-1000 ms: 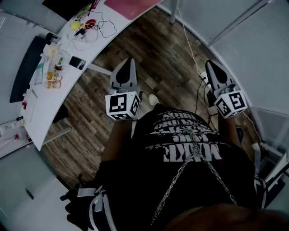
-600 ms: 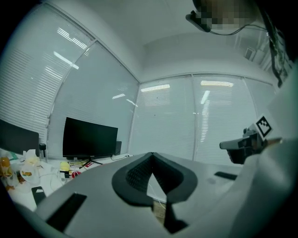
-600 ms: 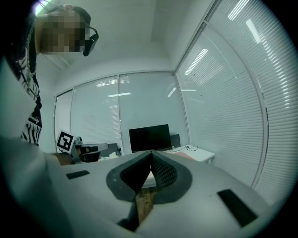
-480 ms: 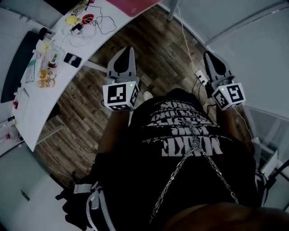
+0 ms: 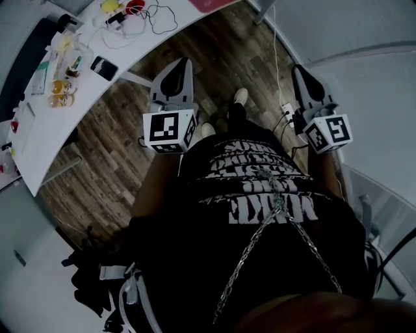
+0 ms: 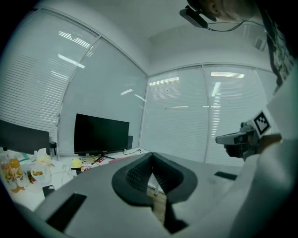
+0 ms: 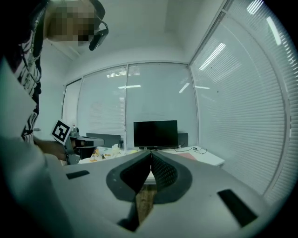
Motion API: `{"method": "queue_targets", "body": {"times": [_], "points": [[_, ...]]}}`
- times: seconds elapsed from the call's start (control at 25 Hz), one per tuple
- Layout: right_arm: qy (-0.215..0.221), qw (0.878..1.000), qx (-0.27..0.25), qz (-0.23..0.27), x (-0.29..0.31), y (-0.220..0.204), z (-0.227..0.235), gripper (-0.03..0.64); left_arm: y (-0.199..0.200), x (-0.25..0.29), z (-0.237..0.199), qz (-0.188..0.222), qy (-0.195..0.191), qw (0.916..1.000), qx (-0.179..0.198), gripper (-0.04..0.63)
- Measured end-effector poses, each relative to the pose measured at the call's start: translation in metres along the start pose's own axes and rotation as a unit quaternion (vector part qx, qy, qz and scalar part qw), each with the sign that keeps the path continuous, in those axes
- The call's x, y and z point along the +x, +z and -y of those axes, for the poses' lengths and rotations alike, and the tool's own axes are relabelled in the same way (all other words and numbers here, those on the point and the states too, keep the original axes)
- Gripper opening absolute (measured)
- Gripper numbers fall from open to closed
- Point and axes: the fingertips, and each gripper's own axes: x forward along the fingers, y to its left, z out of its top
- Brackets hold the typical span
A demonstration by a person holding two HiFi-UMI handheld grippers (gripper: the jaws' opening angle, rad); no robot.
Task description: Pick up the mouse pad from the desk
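Head view has the wood floor [image 5: 104, 169] filling the middle and the white counter [image 5: 39, 140] curving off upper left, and the person stands away from it. The pink sheet, which I take for the mouse pad [image 5: 211, 4], lies flat at the counter's far end and is clipped by the top edge. In the right gripper view it shows low and right of the monitor [image 7: 155, 134]. Left claw [image 5: 184, 64] and right claw [image 5: 298, 70] are both clenched on nothing, held out over the floor and well apart from the pad. Risks, biggest first. The pad is nearly out of the head view, so the approach could drift toward the wrong end of the counter. The pad is thin and flat, so a claw arriving clenched may only shove it along instead of getting under an edge; it has to release first. The cables [image 5: 156, 16] lie near the pad and could snag or get dragged. The power strip [image 5: 286, 109] and its cord lie by the right foot, a trip hazard. Versus the earlier frame: the counter slides up and left in the picture, and much less of the pad shows. One shoe [image 5: 240, 96] is now stepped out ahead. Both claws sit about where they were in the picture, clenched as before.
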Motion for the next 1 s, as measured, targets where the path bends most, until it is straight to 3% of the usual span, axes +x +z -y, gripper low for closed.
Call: {"method": "queue_targets", "body": {"times": [0.4, 1.0], "points": [[0.024, 0.999, 0.025, -0.025, 0.076, -0.005, 0.072, 0.0, -0.012, 0.087, -0.012, -0.035, 0.017, 0.9992, -0.006, 0.008], [0.082, 0.996, 0.033, -0.008, 0.153, 0.014, 0.21, 0.0, 0.023, 0.245, 0.011, -0.019, 0.057, 0.998, -0.019, 0.008]]}}
